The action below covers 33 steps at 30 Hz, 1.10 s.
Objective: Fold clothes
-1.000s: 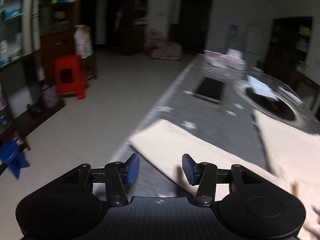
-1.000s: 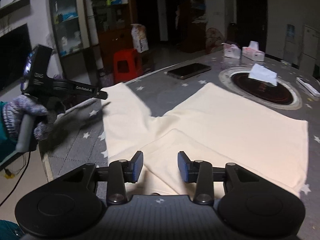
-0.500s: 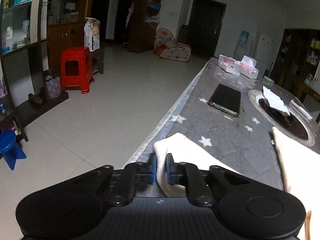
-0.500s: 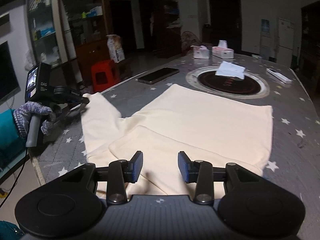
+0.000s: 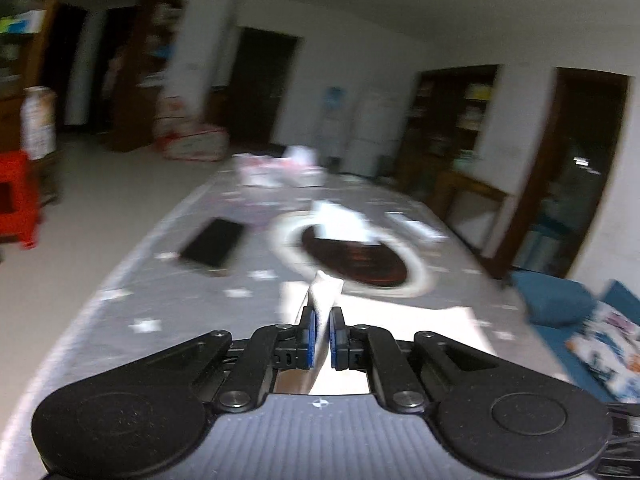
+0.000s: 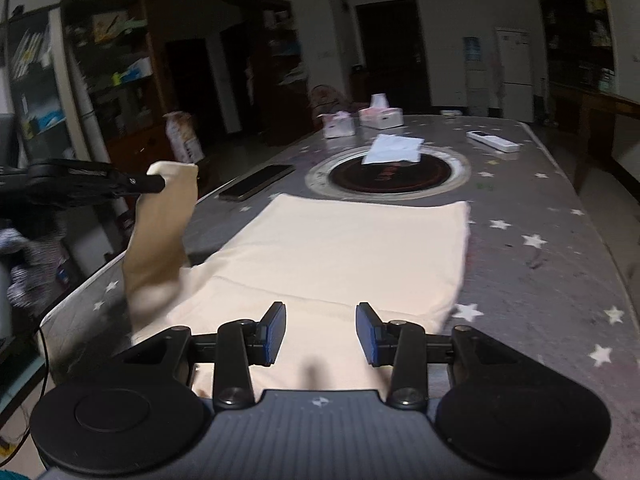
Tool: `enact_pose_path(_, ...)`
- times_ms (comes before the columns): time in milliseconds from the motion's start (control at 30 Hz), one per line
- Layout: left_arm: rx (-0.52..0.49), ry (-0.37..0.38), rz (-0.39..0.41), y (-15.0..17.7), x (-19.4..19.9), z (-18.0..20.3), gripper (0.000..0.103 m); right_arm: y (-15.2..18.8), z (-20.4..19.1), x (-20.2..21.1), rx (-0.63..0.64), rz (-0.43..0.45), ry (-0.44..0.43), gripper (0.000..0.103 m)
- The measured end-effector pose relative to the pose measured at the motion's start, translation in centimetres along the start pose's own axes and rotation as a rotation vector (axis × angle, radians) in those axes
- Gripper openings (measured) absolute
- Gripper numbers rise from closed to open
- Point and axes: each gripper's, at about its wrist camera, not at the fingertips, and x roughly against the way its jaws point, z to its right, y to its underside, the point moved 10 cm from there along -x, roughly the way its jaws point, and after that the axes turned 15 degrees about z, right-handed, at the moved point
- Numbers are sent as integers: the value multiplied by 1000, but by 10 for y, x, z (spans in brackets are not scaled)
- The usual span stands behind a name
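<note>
Nearest you, your right hand-held gripper hovers low over the near edge of the cream garment, its blue pads well apart and holding nothing. The garment lies spread on the star-patterned tabletop, with a fold line already showing across its near part.

At the garment's left side, your left hand-held gripper is clamped on the end of the sleeve, pads pressed together with cloth between them. In the right wrist view the sleeve stands lifted in a tall column off the tabletop, its lower part joined to the body of the garment.

The step in hand looks like folding this sleeve inward. The next move calls for carrying the pinched end across and over the body, laying it flat without dragging the rest askew; your free right gripper could steady the near edge while you do so.

Farther off lie a phone, a round inset cooktop with a paper on it, a remote and tissue boxes, all clear of the cloth.
</note>
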Motion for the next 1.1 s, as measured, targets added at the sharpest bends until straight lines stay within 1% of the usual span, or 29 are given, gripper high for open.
enact_pose_path(67,-5,89,-14,6,-1,33,7,0,10,5,-18,10,23,38)
enact_pose_path(167,-24,187,-58,25,-8,73,7,0,26,12,-42,19,60,38)
enact_pose_path(267,-40,249,-120,52,-16,103,7,2,39,18,-56,21,92,38)
enact_pose_path(400,-81,313,-178,83,-18,128,8,3,50,23,-65,21,117,38)
enact_pose_path(467,-88,325,-210,96,-20,132,10,4,52,23,-68,21,121,38)
enact_pose_path(567,-100,344,-256,111,-15,133,16,4,54,22,-70,20,125,38)
enact_pose_path(633,-105,356,-276,118,-10,131,24,2,51,21,-67,20,117,38)
enact_pose_path(667,-105,362,-280,119,-7,130,26,2,50,20,-65,19,113,38)
enact_pose_path(733,-110,361,-275,117,-1,123,27,1,46,17,-57,17,102,38)
enact_pose_path(800,-107,342,-266,113,2,112,27,0,40,14,-49,11,87,38)
enact_pose_path(933,-96,241,-255,107,5,71,25,4,26,4,-34,-10,48,38)
enact_pose_path(1100,-81,120,-278,110,8,21,24,16,13,-13,-39,-55,10,38)
